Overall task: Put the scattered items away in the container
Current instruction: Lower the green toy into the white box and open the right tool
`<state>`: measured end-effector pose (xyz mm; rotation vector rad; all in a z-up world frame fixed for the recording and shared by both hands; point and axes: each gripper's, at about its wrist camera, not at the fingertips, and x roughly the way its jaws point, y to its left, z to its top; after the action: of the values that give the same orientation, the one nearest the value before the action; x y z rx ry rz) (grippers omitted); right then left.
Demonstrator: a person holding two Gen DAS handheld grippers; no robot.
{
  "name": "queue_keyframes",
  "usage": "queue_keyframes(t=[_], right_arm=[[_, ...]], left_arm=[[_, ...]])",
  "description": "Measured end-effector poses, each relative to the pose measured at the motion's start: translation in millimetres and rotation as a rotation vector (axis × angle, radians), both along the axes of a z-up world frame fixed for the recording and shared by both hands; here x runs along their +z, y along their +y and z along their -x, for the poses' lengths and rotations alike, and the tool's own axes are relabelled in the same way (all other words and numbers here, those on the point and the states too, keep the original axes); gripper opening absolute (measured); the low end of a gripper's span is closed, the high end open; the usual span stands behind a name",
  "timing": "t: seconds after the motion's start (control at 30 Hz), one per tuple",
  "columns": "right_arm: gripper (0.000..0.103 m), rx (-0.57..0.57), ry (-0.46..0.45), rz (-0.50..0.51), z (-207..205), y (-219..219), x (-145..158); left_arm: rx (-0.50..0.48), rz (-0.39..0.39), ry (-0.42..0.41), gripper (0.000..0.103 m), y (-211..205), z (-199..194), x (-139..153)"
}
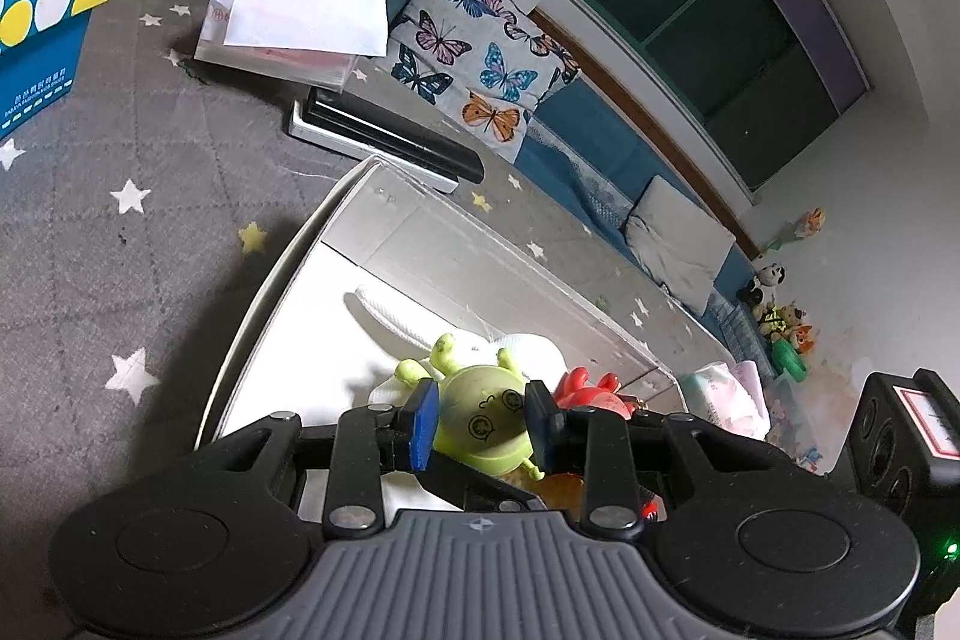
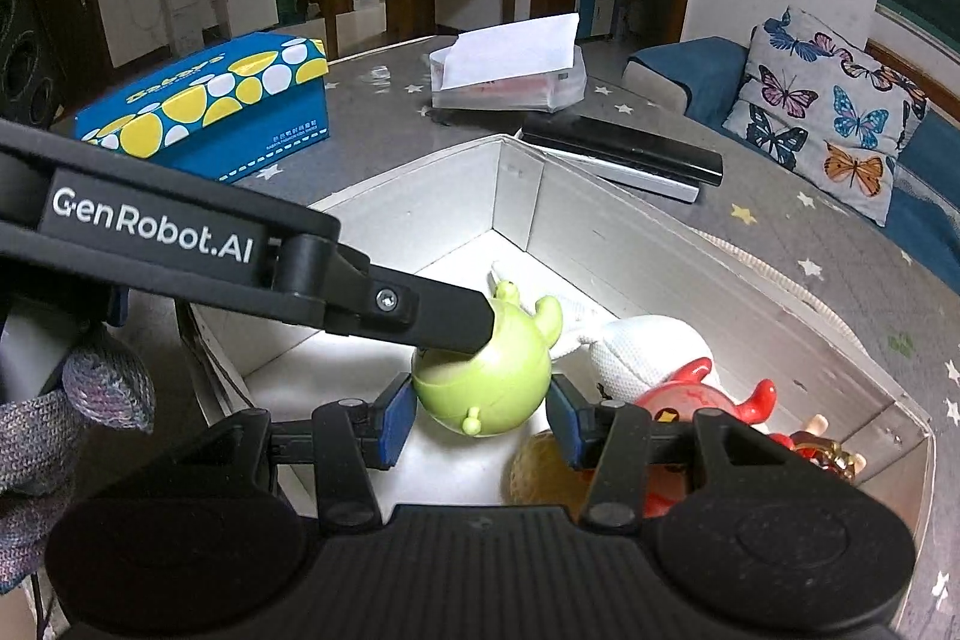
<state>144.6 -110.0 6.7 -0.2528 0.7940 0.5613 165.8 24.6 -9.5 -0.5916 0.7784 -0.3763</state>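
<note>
The round lime-green plastic toy figure with small stubby limbs and printed faces [image 1: 480,421] sits inside the shallow white cardboard box [image 2: 420,214], low over its floor. The left tool [image 1: 480,421] is clamped on it: both blue pads [image 1: 425,415] press against opposite sides of the toy's body. In the right wrist view the left tool's black finger reaches in from the left and its tip lies on the top of the green toy.

The right tool [image 2: 480,415] stands astride the same toy with its jaws apart. Its left blue pad [image 2: 396,421] is at or just beside the toy's side; whether it touches cannot be told. The right pad stands visibly clear of the toy.

Also in the box: a white knitted fabric pouch with a cord [image 2: 642,349], just beside the green toy; a glossy red figurine [image 2: 690,391] near the right tool's right finger; and a tan woven round item [image 2: 543,472], partly hidden.

The box rests on a desk under a grey star-printed cloth [image 1: 120,220]. A blue and yellow tissue box [image 2: 210,106], a clear packet with white paper [image 2: 510,70] and a black-and-white flat device [image 2: 630,157] lie well apart from it.
</note>
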Motion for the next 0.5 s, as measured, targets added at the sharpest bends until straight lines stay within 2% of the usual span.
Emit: queue_keyframes(t=[0.1, 0.17, 0.5], right_arm=[[0.05, 0.004, 0.007, 0.001, -0.9, 0.0, 0.1], [0.057, 0.01, 0.011, 0.005, -1.6, 0.6, 0.2], [0.057, 0.005, -0.013, -0.011, 5.4, -2.3, 4.7]], left_arm=[[-0.002, -0.008, 0.001, 0.033, -0.8, -0.4, 0.0], [-0.004, -0.011, 0.003, 0.033, -1.2, -1.1, 0.0], [0.005, -0.032, -0.015, 0.033, -0.5, 3.6, 5.0]])
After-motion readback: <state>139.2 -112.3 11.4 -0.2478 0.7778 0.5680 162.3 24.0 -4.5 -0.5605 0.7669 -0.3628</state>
